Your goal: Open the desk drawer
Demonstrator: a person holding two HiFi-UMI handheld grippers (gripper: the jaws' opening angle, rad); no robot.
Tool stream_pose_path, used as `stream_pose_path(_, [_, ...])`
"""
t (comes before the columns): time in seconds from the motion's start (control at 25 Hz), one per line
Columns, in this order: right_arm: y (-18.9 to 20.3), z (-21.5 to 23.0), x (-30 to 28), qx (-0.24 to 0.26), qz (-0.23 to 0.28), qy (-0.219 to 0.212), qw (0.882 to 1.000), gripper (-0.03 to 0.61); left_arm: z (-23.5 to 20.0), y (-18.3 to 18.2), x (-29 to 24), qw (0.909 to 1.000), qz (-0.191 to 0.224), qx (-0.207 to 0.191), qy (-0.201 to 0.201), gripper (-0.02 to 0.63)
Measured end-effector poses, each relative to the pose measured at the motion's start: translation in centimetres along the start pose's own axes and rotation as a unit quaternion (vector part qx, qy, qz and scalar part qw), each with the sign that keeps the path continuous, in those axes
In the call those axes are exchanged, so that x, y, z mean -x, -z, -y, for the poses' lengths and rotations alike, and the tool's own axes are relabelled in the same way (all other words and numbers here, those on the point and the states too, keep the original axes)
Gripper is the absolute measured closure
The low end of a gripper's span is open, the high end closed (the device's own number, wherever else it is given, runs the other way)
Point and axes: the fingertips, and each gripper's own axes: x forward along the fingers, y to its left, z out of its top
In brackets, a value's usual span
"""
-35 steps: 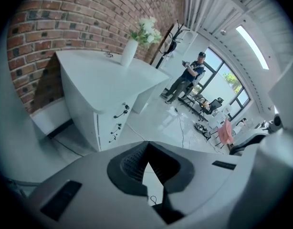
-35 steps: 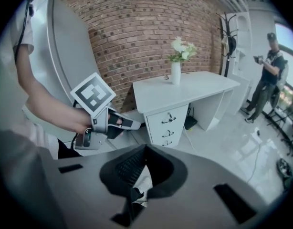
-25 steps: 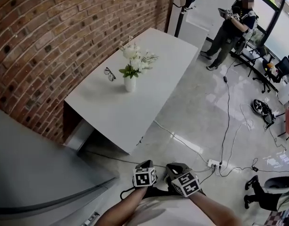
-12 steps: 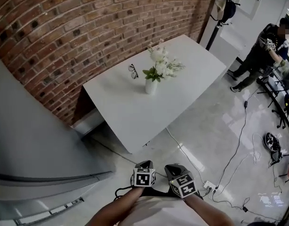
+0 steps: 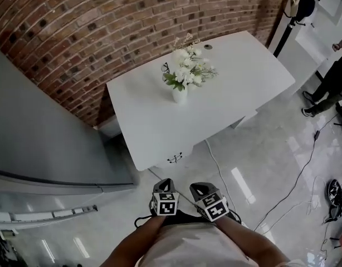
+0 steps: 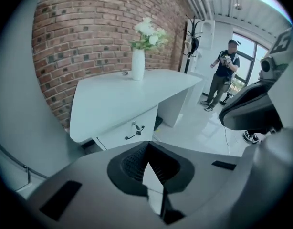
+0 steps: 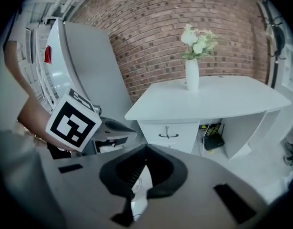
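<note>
Both grippers are hanging side by side, close in to the person's body and well short of the table (image 5: pixel 226 71), with the forearms tucked in and pointing at it. The left gripper (image 5: pixel 164 185) is showing its jaw tips pressed together with nothing between them. The right gripper (image 5: pixel 199 190), just beside it, is pinched together the same way and carrying nothing.

The drawer (image 6: pixel 122 133) is sitting flush under the table's near-left corner, with the table's edge overhanging it. Its dark handle (image 6: pixel 135 133) is facing the grippers.

A stretch of glossy floor (image 5: pixel 176 177) is lying open between the grippers and the table's front. A tall grey cabinet (image 5: pixel 43 132) is closing in on the table's left. A brick wall (image 5: pixel 87 32) is running right behind the table. A cable (image 5: pixel 215 166) is trailing out across the floor from under the table's front edge.

A white vase (image 5: pixel 180 95) of flowers is standing on the table towards the wall side, with glasses (image 5: pixel 166 67) lying behind it. A person (image 6: pixel 224 75) is standing well beyond the table's far end.

Each marker cube (image 5: pixel 165 204) is showing a black-and-white square pattern.
</note>
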Motion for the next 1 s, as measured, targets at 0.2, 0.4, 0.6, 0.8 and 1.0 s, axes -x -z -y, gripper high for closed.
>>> stream_pose_path(0.2, [-0.8,1.7,0.5,-0.006,0.006,0.001,1.0,0.563,1.6,-0.6,-0.2,0.9992,-0.012,-0.039,-0.002,0.607])
stream_pose_path(0.4, [-0.5,2.2,-0.8,-0.019,0.022,0.011,1.0,0.563,0.4,-1.6,-2.0,0.995,0.001,-0.099,-0.014,0.606])
stream_pose_path(0.6, [1.1,4.2,-3.0,-0.011,0.022,0.009,1.0,0.563,-0.5,-1.9,-6.7,0.9866,0.014,-0.16,-0.028,0.606])
stream_pose_path(0.8, [2.5,6.0,-4.3,0.004,0.026,0.0,1.0,0.563,-1.3,-1.0,-10.5,0.987,0.014,-0.154,-0.044,0.604])
stream_pose_path(1.0, [4.6,7.5,-6.2,0.024,0.018,-0.002,1.0,0.563,-2.2,0.2,-14.2,0.9838,-0.006,-0.174,-0.042,0.532])
